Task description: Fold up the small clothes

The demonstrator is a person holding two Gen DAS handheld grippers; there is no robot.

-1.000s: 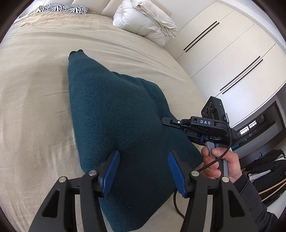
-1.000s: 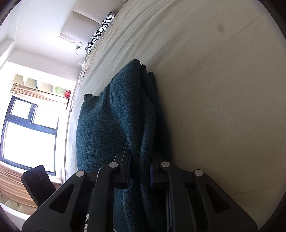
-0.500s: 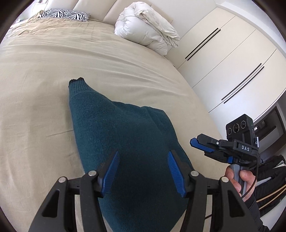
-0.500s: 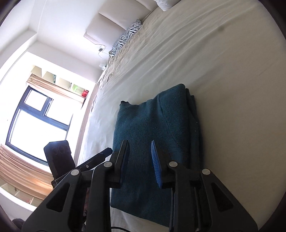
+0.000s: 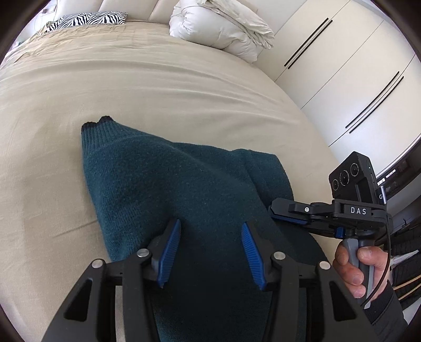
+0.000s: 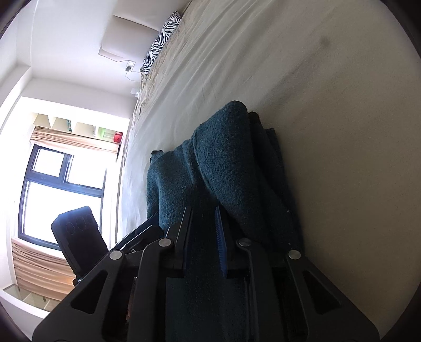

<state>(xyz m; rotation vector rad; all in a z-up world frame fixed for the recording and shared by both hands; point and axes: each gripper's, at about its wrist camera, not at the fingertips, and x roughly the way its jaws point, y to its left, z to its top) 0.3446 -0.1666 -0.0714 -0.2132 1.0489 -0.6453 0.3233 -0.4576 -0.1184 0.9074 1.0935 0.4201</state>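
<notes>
Fuzzy teal knit sweater (image 5: 168, 189), smooth matt beige bedsheet (image 5: 158, 86), ribbed blue jaws pads (image 5: 168, 250)

We see a wide bed (image 5: 158, 86) under a beige sheet filling most of the frame. At its upper edge lie a zebra-print pillow (image 5: 89, 19) and a bundled white duvet (image 5: 223, 29). Cream wardrobe doors (image 5: 350, 79) stand at the upper right. In the right wrist view, a bright, dark-framed window (image 6: 63, 194) glows at the left.
</notes>
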